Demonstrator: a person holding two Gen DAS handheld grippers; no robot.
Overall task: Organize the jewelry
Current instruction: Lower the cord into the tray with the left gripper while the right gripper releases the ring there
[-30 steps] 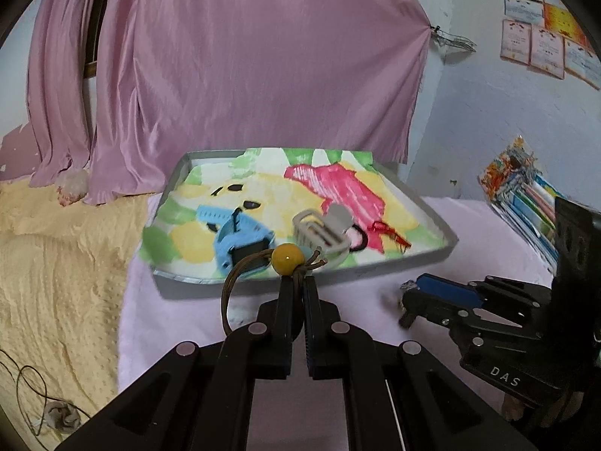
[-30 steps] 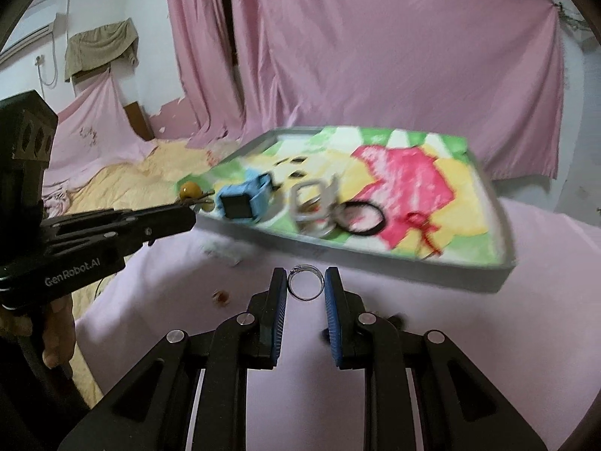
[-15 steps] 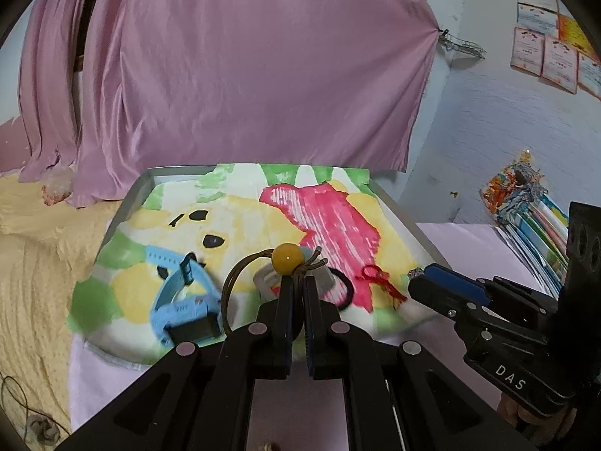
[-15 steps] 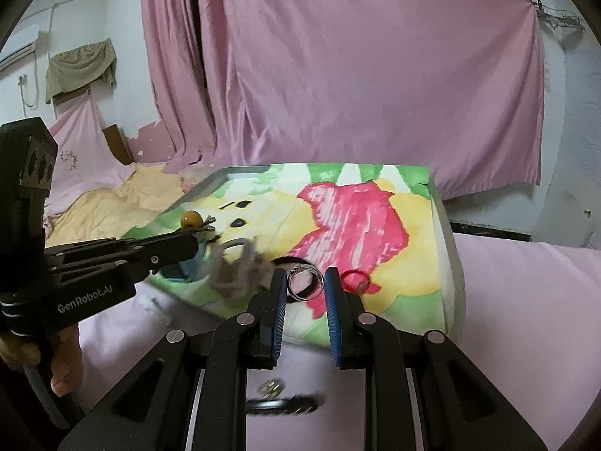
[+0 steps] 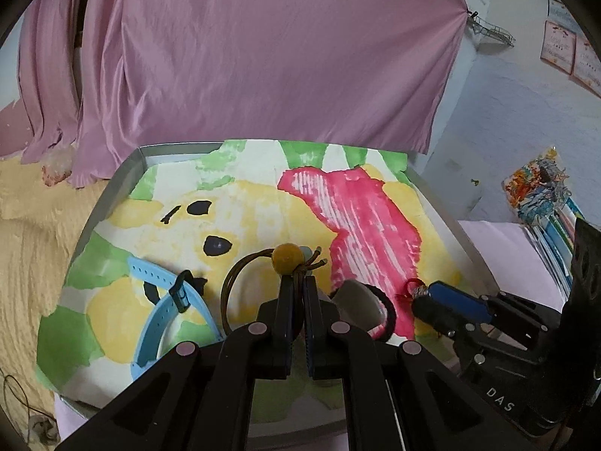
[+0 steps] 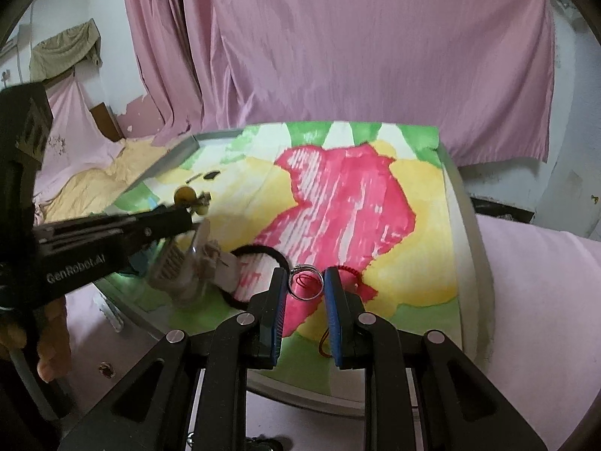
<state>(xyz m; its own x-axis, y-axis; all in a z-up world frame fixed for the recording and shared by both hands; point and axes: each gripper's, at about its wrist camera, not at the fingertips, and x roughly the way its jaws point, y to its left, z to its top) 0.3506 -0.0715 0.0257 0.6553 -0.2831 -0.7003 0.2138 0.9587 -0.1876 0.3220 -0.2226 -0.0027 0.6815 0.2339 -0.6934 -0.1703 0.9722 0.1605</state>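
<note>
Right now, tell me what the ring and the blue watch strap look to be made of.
Ring, held in the right tool: thin metal by the look, silvery and shiny, with bright glints along the band.
Blue watch strap: probably silicone or soft plastic, matte, bending in a loop, with punched holes.
</note>
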